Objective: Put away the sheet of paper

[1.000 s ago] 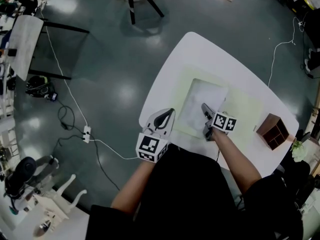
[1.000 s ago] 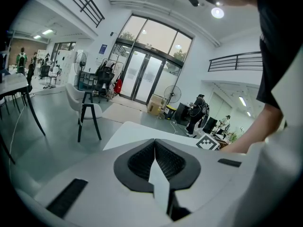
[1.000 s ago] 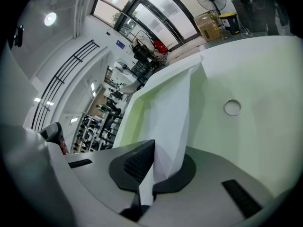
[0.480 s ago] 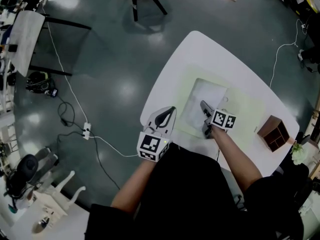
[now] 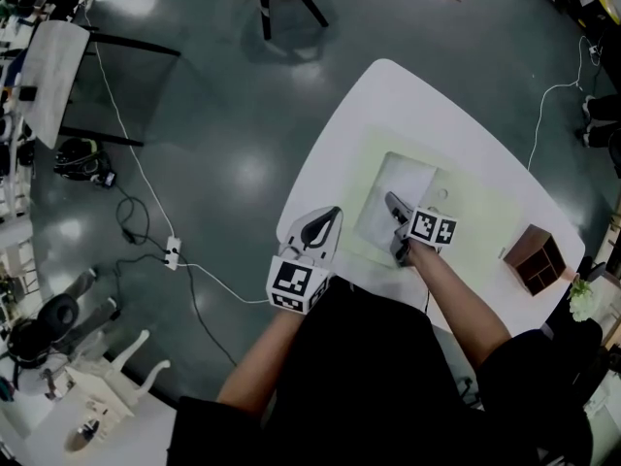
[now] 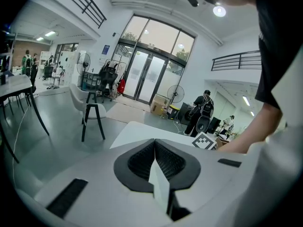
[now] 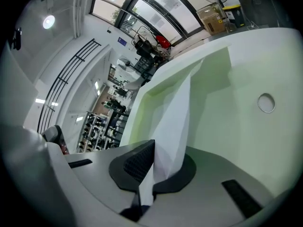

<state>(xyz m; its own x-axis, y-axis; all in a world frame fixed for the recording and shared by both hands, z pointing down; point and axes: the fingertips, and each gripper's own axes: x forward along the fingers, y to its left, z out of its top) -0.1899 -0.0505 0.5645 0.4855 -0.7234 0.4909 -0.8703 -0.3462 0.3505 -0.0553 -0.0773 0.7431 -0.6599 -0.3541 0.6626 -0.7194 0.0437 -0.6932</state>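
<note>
paper (image 7: 176,119) pinched by right tool (image 7: 149,173)
your right tool grips the paper's near edge over the mat (image 5: 477,212); left tool (image 6: 155,163) is closed, empty. lift slowly so it doesn't tear.

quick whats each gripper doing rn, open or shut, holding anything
left gripper: shut, nothing between its jaws
right gripper: shut on the sheet of paper, pinching it at its near edge
</note>
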